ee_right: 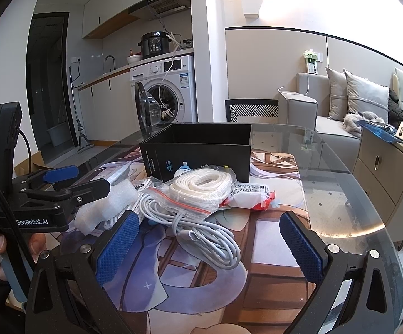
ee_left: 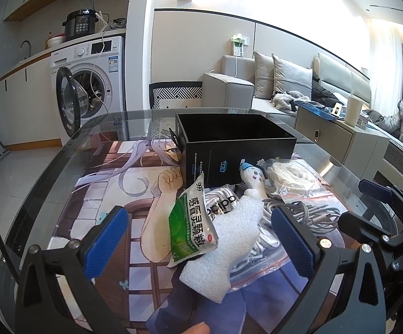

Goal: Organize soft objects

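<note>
An open black box stands on the printed mat; it also shows in the right wrist view. In front of it lies a pile: a green medicine sachet leaning on a white foam piece, a small white plush doll, a bagged white cord coil, and a loose white cable bundle. My left gripper is open, its pads either side of the sachet and foam, not touching them. My right gripper is open, just in front of the cable bundle.
The mat lies on a round glass table. A red and white packet lies right of the cord bag. A washing machine with open door, a sofa and a cabinet stand beyond the table.
</note>
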`<state>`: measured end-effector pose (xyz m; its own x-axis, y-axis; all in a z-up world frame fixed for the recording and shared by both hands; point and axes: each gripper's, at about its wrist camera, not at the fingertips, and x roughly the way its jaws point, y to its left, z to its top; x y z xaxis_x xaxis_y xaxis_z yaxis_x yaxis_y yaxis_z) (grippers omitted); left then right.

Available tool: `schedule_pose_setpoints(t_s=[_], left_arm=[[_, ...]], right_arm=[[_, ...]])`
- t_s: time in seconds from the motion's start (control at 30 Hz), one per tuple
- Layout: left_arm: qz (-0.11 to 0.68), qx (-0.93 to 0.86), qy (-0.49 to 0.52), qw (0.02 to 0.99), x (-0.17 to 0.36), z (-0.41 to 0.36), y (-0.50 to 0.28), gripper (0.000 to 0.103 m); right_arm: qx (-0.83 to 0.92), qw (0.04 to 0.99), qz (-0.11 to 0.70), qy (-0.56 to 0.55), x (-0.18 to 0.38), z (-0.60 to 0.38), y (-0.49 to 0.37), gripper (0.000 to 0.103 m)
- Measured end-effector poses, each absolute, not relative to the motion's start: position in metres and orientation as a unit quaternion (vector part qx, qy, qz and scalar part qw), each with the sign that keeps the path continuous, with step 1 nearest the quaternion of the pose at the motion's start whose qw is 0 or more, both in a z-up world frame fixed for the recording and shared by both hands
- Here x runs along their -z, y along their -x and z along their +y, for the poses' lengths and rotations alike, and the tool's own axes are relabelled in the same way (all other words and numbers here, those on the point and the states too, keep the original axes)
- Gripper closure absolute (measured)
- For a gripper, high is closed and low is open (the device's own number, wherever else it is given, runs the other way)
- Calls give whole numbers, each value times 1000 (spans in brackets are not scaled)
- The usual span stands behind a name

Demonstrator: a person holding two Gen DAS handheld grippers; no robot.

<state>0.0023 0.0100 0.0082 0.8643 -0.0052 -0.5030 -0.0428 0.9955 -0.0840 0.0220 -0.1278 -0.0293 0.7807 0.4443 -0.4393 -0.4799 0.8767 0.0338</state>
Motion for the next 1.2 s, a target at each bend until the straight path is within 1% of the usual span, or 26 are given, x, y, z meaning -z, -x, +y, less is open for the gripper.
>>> schedule_pose_setpoints(t_s=[0.63, 0.8, 1.2], left_arm=[[240, -10, 42, 970, -23, 13, 2, 0], [234, -12, 38, 971, -26, 14, 3, 0], [246, -8, 33, 969, -22, 22, -4, 0]], right_arm=[[-267, 938, 217, 48, 22, -117, -18, 0], [-269, 935, 226, 48, 22, -114, -22, 0], [-259, 932, 249, 55, 28, -116, -32, 0]])
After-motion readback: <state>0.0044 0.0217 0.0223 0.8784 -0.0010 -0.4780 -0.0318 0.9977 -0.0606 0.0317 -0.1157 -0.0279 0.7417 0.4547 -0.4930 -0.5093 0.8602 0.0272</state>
